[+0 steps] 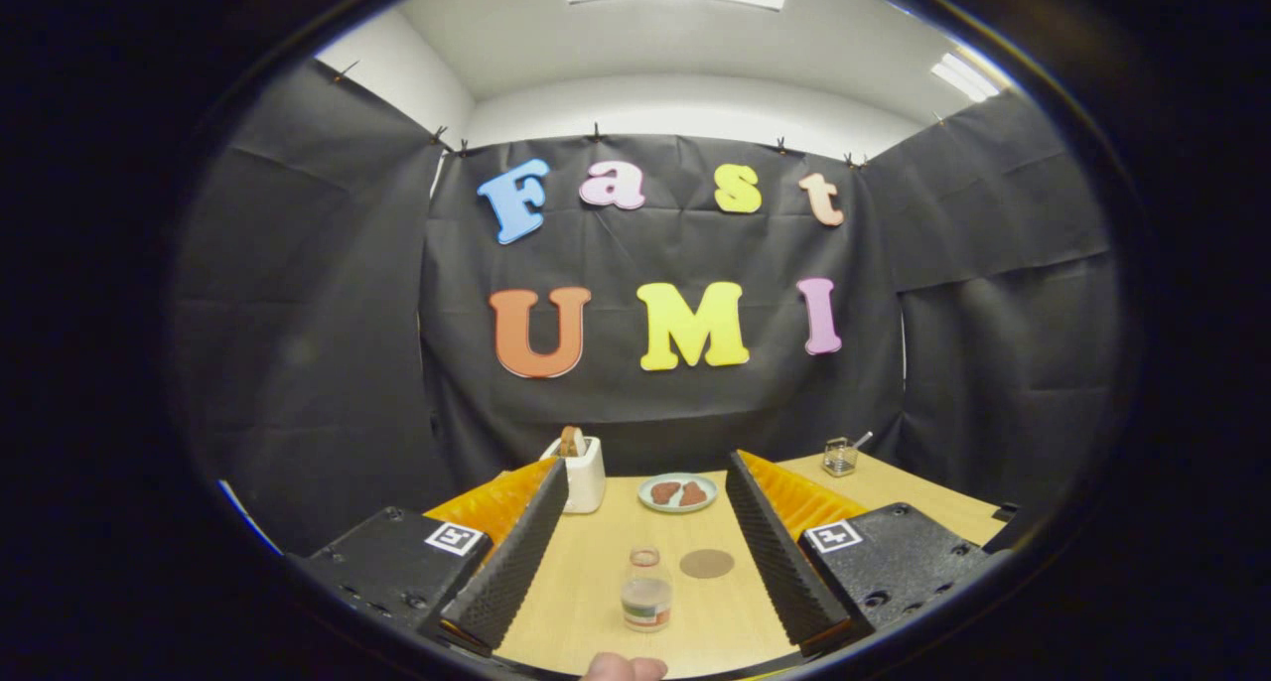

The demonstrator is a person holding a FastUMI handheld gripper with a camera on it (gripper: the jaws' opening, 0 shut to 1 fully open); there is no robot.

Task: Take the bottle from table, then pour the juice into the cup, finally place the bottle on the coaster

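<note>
Between the wide-open gripper [645,547] fingers, one clear plastic juice bottle [646,590] is standing on the wooden table [586,582]; one round brown coaster [707,563] is lying beside it.

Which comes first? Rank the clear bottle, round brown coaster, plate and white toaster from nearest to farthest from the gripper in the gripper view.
1. Clear plastic bottle, between the open fingers.
2. Round brown coaster, just beyond, to its right.
3. Pale plate of brown food, past the fingertips.
4. White toaster, left; too close to the plate to call.
</note>
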